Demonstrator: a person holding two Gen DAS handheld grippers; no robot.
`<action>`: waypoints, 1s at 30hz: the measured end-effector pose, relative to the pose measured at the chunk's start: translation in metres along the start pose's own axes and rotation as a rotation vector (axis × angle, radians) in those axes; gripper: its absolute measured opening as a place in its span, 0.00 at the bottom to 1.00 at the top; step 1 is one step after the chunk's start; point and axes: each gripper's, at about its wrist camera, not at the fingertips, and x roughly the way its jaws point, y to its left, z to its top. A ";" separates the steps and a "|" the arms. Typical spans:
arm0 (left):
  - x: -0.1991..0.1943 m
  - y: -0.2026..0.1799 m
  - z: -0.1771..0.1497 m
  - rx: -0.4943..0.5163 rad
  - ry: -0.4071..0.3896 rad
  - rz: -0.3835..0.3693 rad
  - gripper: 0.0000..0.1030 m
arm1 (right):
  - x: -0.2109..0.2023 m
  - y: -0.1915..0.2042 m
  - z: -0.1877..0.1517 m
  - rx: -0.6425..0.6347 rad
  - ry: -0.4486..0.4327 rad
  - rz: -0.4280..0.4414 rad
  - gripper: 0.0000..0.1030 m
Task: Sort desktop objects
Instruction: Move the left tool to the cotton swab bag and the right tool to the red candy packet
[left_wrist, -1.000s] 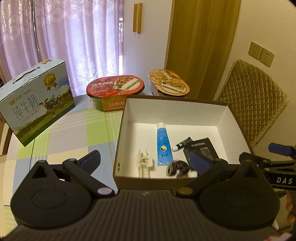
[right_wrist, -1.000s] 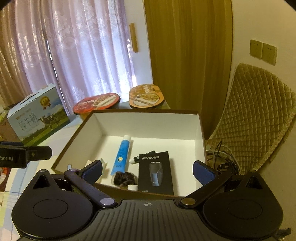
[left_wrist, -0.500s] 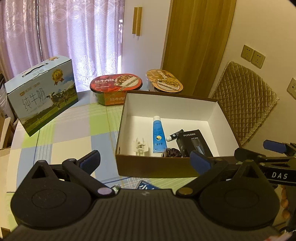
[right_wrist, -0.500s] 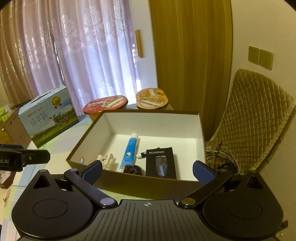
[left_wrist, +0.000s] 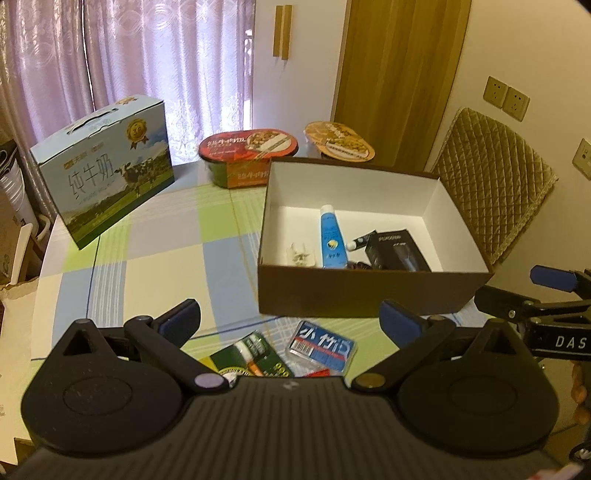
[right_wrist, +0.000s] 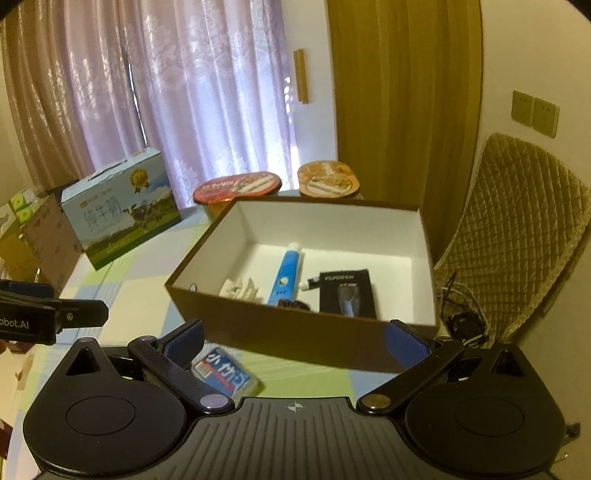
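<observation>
A brown cardboard box (left_wrist: 369, 291) (right_wrist: 306, 332) with a white inside stands on the checked tablecloth. In it lie a blue tube (left_wrist: 331, 242) (right_wrist: 283, 273), a black Flyco package (left_wrist: 397, 251) (right_wrist: 347, 291), a white clip (left_wrist: 301, 254) (right_wrist: 240, 288), a small black-and-white tube (left_wrist: 360, 242) and a dark hair tie (right_wrist: 293, 303). In front of the box lie a blue card pack (left_wrist: 321, 345) (right_wrist: 225, 371) and a green packet (left_wrist: 258, 354). My left gripper (left_wrist: 290, 319) and right gripper (right_wrist: 293, 341) both hover open and empty above these, short of the box.
A milk carton box (left_wrist: 105, 173) (right_wrist: 118, 210) stands at the back left. Two sealed food bowls (left_wrist: 248, 153) (left_wrist: 339, 142) sit behind the box. A quilted chair (left_wrist: 491, 192) (right_wrist: 513, 236) stands to the right, with cables (right_wrist: 461, 314) beside it.
Both grippers have pulled back and up from the box. The card pack and the green packet in front of the box have come into view.
</observation>
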 end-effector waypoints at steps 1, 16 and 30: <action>-0.001 0.002 -0.002 0.001 0.003 0.001 0.99 | 0.001 0.002 -0.002 -0.002 0.005 0.002 0.98; -0.001 0.033 -0.050 -0.025 0.111 0.022 0.99 | 0.015 0.023 -0.036 -0.018 0.090 0.035 0.98; 0.029 0.048 -0.104 -0.067 0.243 0.035 0.98 | 0.044 0.026 -0.074 -0.023 0.204 0.072 0.98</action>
